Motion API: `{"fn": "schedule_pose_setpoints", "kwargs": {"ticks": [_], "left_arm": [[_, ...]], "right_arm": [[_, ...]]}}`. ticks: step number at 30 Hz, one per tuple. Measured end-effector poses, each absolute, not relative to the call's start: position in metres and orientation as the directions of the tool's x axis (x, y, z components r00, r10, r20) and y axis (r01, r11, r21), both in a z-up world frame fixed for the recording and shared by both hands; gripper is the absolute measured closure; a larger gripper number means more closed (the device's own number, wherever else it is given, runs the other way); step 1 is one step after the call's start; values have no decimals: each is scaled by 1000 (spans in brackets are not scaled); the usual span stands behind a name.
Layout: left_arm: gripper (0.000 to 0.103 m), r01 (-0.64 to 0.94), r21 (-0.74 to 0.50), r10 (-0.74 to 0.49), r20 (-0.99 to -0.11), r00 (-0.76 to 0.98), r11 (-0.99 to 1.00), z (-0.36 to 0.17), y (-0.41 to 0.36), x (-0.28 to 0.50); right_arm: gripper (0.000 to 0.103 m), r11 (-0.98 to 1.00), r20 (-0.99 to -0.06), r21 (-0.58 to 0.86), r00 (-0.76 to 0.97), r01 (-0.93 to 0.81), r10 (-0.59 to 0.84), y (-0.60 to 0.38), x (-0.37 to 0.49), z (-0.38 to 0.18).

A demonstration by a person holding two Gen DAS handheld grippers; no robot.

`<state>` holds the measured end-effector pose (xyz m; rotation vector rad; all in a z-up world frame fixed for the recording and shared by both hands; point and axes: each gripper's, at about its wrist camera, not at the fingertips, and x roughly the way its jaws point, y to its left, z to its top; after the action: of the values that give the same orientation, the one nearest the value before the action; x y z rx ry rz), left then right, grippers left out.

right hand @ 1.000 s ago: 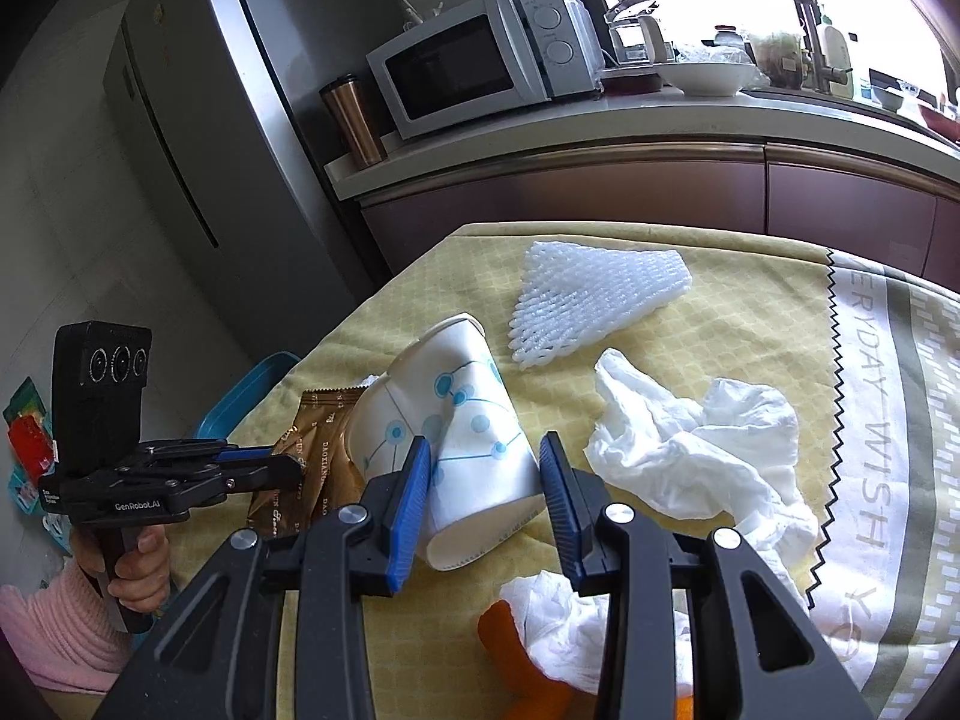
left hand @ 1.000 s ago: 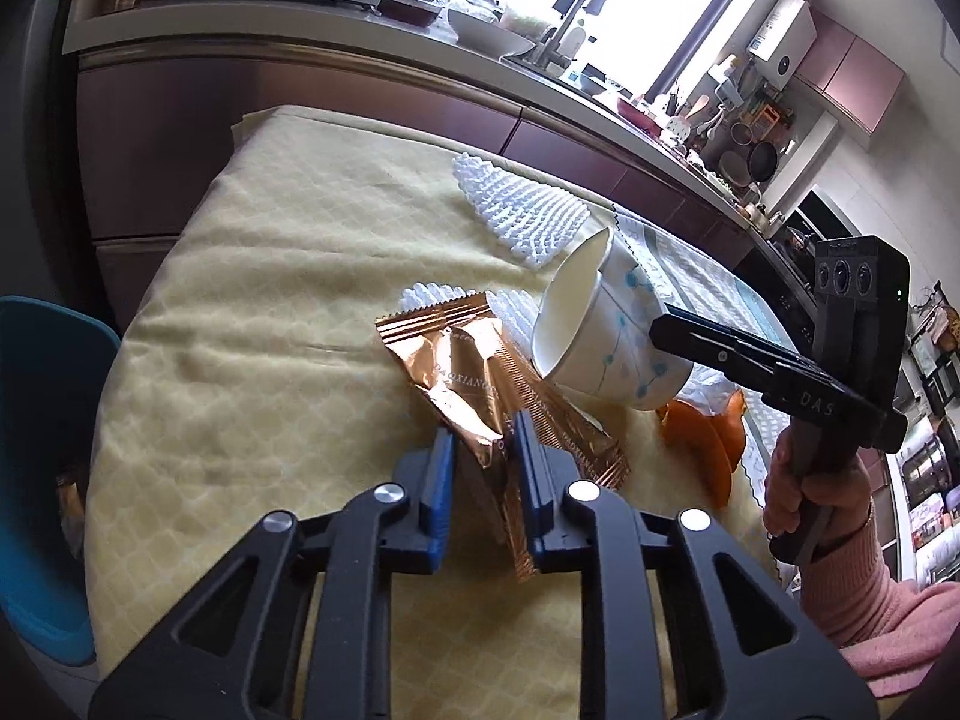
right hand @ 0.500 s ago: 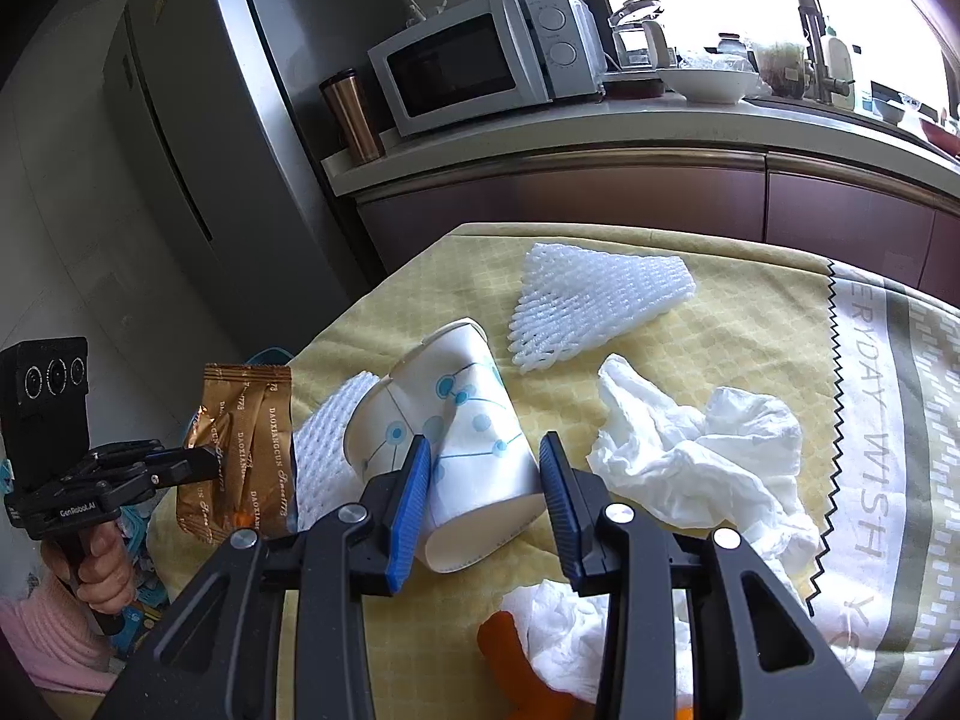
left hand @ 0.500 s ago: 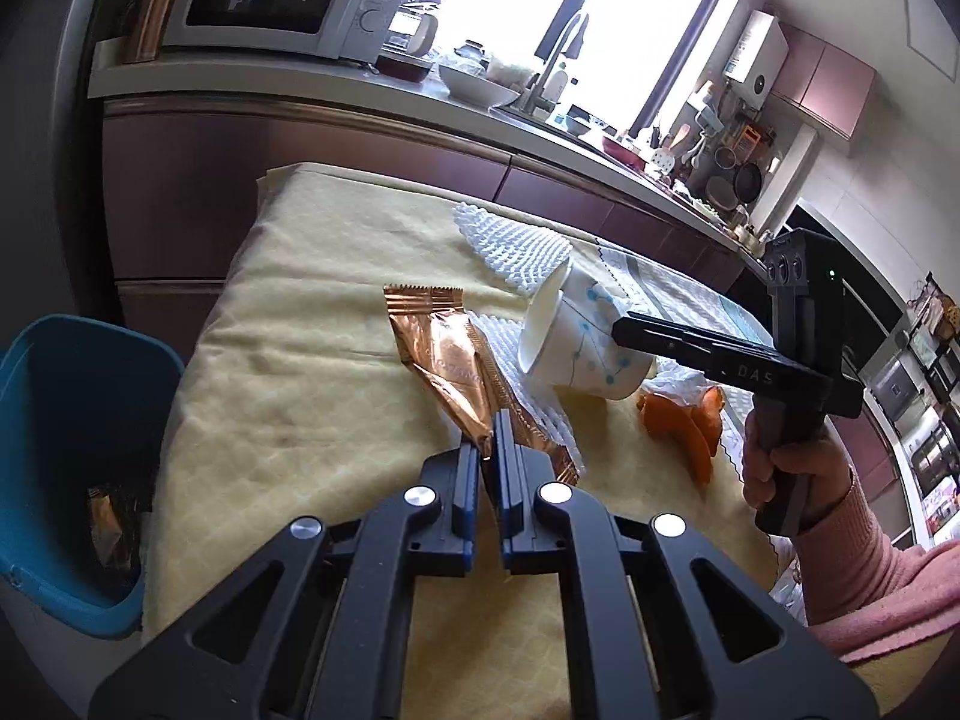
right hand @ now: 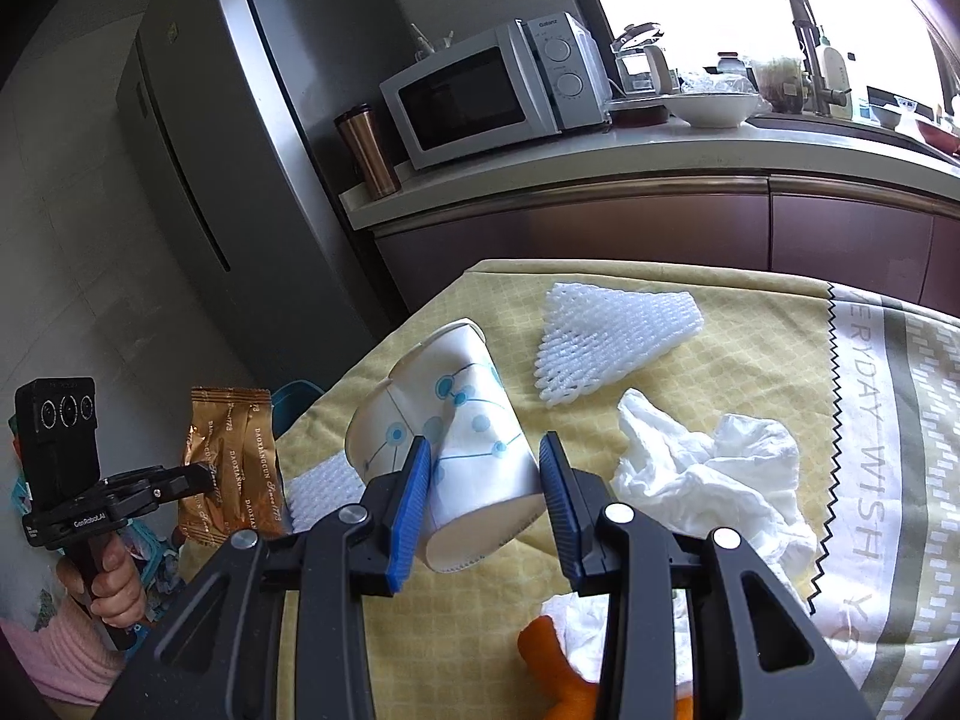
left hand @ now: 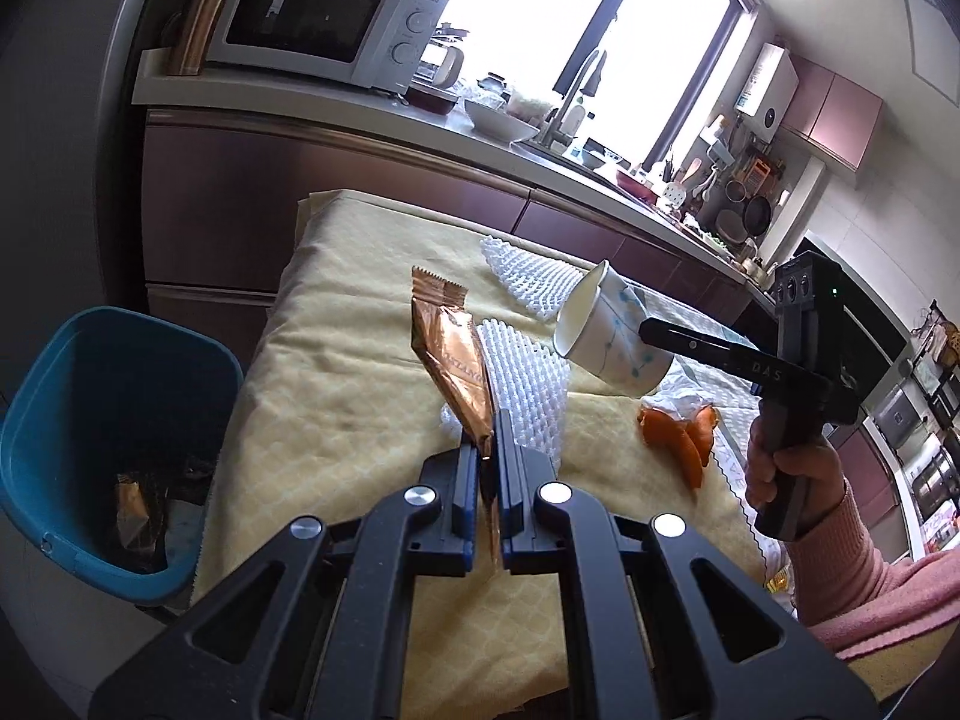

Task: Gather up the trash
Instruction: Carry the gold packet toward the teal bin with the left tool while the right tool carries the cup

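My left gripper (left hand: 487, 427) is shut on the lower end of a copper-coloured snack wrapper (left hand: 449, 360), which stands up from the jaws above the yellow tablecloth (left hand: 336, 396). In the right wrist view the wrapper (right hand: 231, 462) hangs at the left gripper (right hand: 201, 475) beyond the table's left edge. My right gripper (right hand: 483, 471) is shut on a white paper cup with blue dots (right hand: 456, 414), held tilted. The left wrist view shows the cup (left hand: 606, 339) with its mouth turned toward me, gripped by the right gripper (left hand: 648, 331).
A blue bin (left hand: 90, 360) with trash inside stands on the floor left of the table. On the cloth lie two white foam nets (left hand: 531, 375) (right hand: 612, 336), crumpled tissues (right hand: 708, 468) and orange peel (left hand: 678, 438). Cabinets and a counter with a microwave (right hand: 480, 96) stand behind.
The left gripper closed on the wrapper, lifted it off the cloth and carried it back toward the table's left edge, bringing the bin into view. The right gripper and cup stayed put.
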<state>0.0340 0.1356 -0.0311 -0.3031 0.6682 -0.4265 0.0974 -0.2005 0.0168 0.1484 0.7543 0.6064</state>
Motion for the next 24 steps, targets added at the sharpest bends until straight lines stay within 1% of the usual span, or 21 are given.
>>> {"fn": "schedule_pose_setpoints", "kwargs": {"ticks": [5, 12, 24], "left_arm": [[97, 267, -401, -459, -527, 715, 876, -29, 143, 27], [97, 221, -402, -419, -518, 746, 889, -23, 160, 20], [97, 120, -342, -295, -521, 801, 932, -9, 194, 6]], "right_arm": [[68, 804, -601, 329, 546, -495, 583, -185, 93, 17], [68, 764, -577, 346, 519, -545, 631, -160, 87, 25], [68, 677, -551, 382, 433, -629, 713, -101, 87, 30]]}}
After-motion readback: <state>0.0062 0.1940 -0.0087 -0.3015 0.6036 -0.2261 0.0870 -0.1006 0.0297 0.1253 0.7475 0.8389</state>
